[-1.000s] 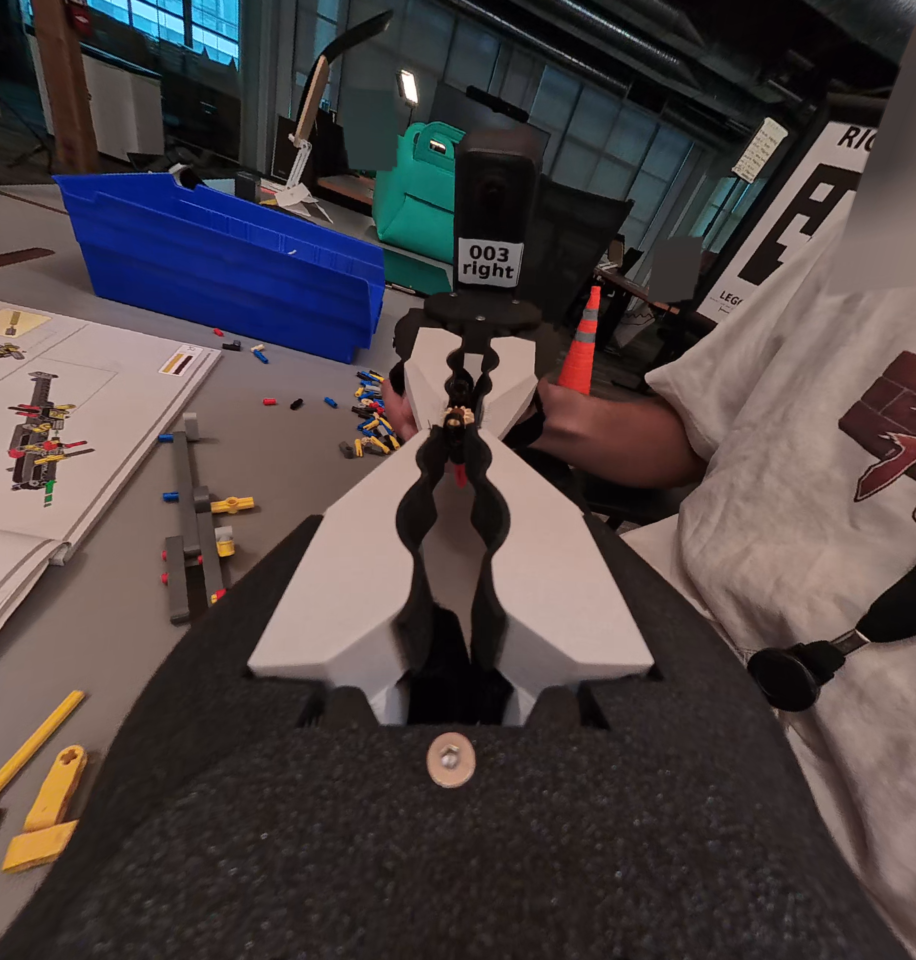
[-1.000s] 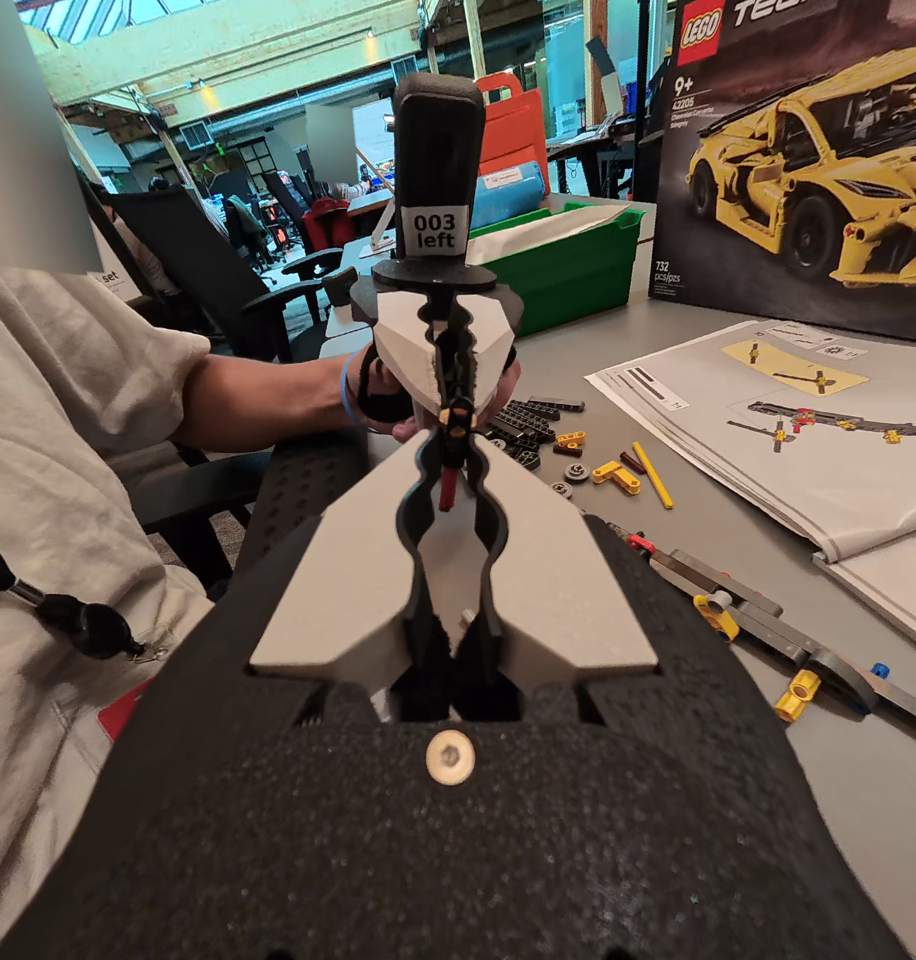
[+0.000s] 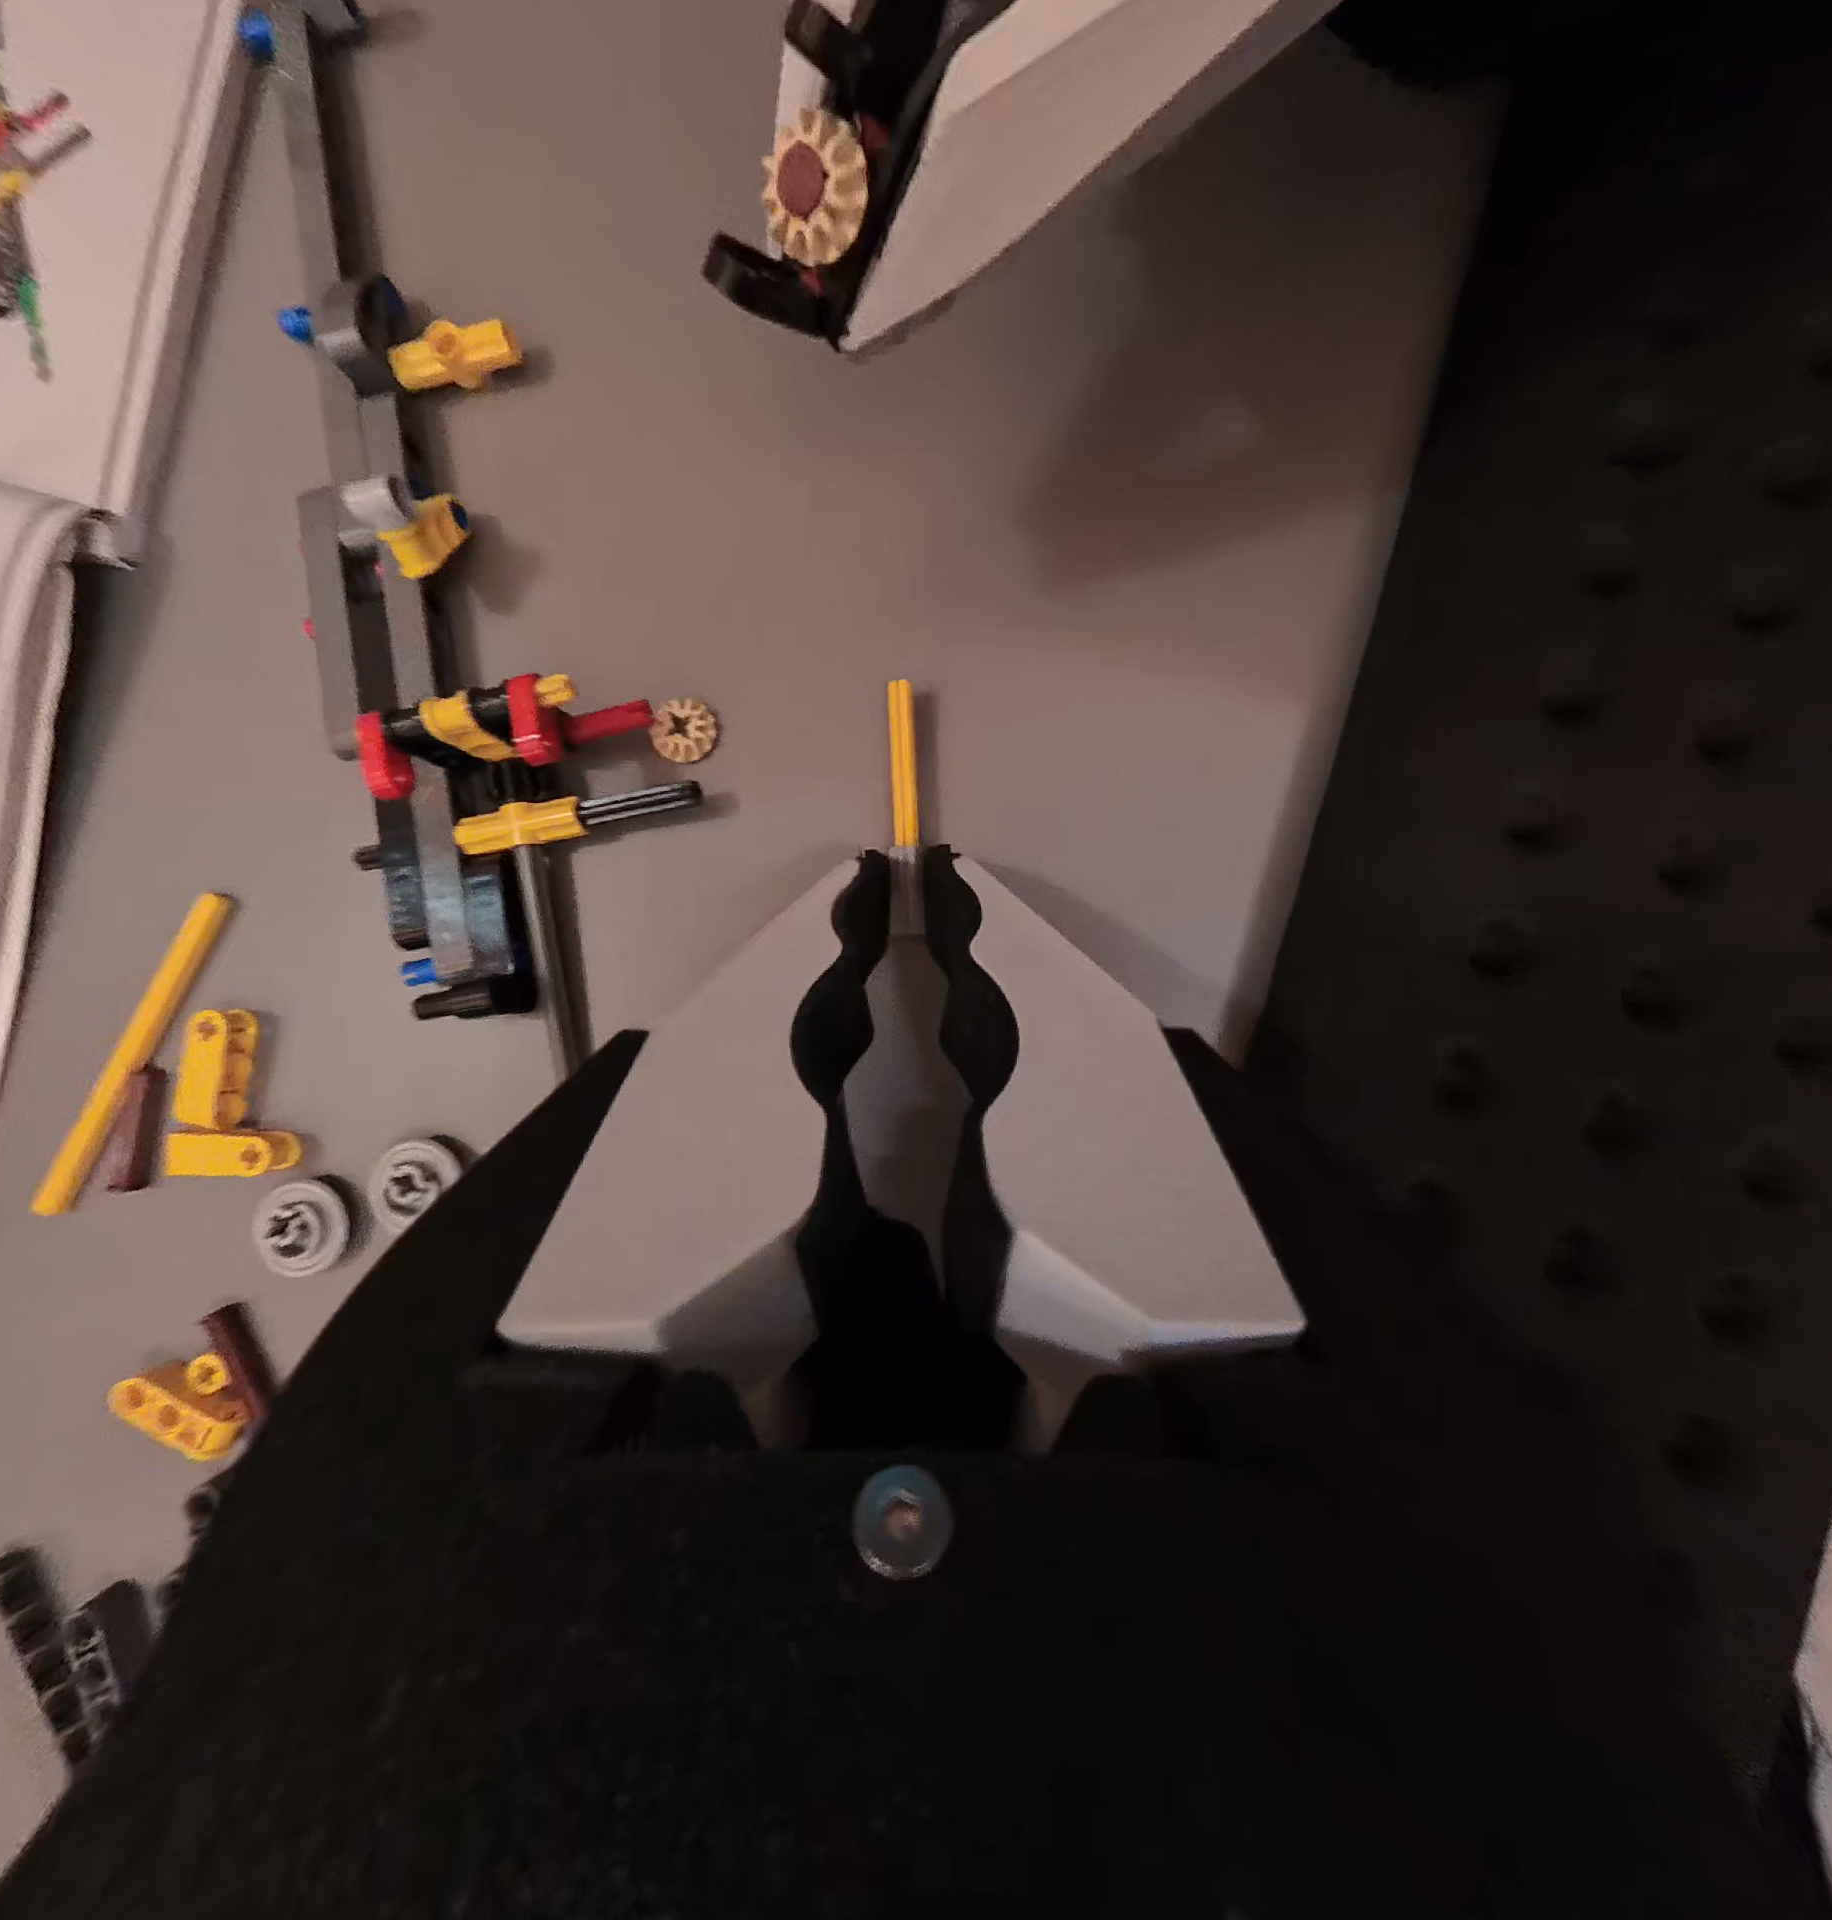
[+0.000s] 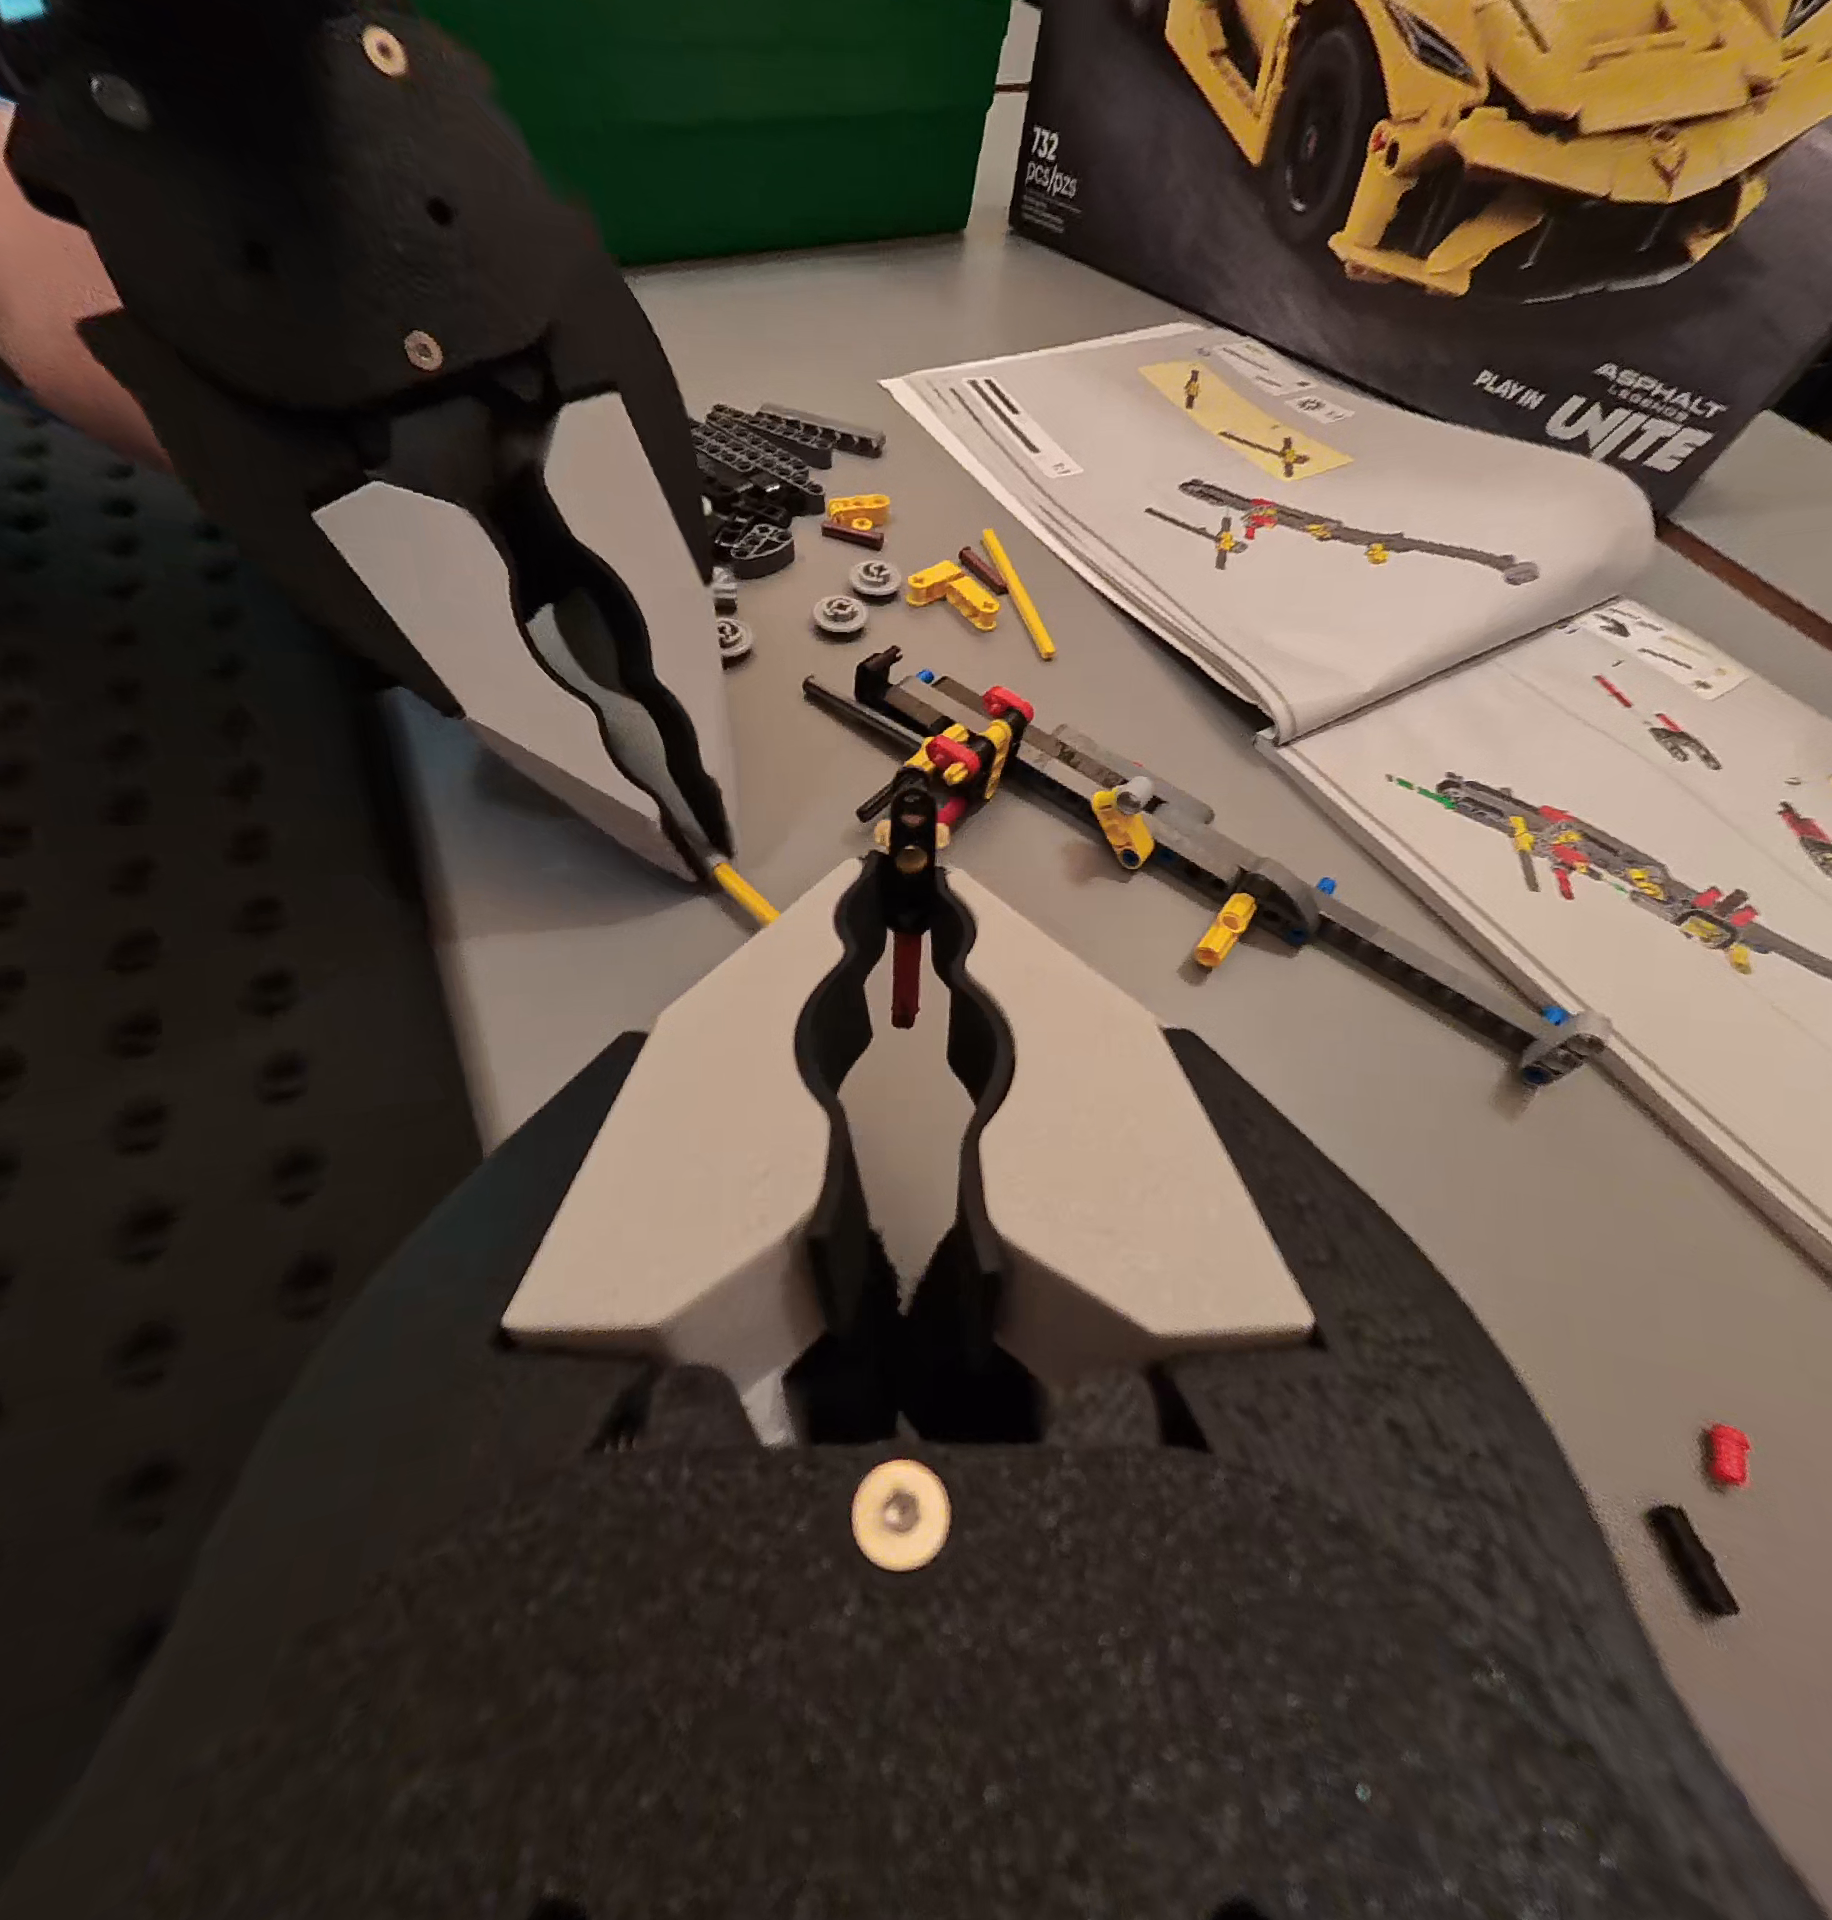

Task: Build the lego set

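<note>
Both claws have dropped from mid-air, where they met tip to tip a second ago, down over the grey table.

My left claw is nipped nearly shut on a thin yellow axle, which sticks straight out ahead of the tips, low over the table. My right claw is closed on a small black piece with a dark red pin hanging back between the fingers.

Just left of my left claw lies the long grey and black lego beam assembly, with yellow and red connectors and a tan gear at its near end. Farther left are a loose yellow rod, yellow angle pieces and two grey wheel hubs. Nothing lies between the axle and the bare table ahead.

Only the left wrist view shows the tan gear on the face of what my right claw carries. Only the right wrist view shows the open instruction booklet, the lego box and the green bin behind, plus a stray red piece and a black one to the right of my right claw.
</note>
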Available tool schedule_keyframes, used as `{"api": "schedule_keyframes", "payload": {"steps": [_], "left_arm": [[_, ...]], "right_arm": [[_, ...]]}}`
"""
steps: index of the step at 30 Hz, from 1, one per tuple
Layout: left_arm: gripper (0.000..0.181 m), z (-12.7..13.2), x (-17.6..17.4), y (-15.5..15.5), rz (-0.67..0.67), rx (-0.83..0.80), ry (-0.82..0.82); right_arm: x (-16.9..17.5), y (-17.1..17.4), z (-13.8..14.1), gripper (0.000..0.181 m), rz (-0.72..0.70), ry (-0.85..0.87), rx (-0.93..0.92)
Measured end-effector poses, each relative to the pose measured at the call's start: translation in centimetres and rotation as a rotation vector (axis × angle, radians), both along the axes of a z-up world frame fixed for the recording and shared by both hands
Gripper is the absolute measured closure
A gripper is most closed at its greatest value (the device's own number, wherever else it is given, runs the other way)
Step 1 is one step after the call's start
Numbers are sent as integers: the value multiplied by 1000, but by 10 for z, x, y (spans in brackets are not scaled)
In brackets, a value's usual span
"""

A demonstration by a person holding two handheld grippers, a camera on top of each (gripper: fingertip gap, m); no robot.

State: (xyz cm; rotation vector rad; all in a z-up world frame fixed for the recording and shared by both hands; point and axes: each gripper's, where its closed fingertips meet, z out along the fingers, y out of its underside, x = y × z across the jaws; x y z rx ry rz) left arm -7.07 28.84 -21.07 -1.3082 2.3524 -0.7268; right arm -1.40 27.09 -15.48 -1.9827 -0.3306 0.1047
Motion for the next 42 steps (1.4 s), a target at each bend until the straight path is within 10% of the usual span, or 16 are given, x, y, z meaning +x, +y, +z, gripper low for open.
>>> {"api": "schedule_keyframes", "payload": {"steps": [9,19,42], "left_arm": [[176,105,14,-34,239,-753,-133],[177,139,30,-45,509,-1473,-104],[176,138,40,-46,643,-1730,-93]], "right_arm": [[24,6,22,175,-218,-292,121],[32,6,60,174,-485,-605,279],[32,4,65,175,-556,-653,302]]}}
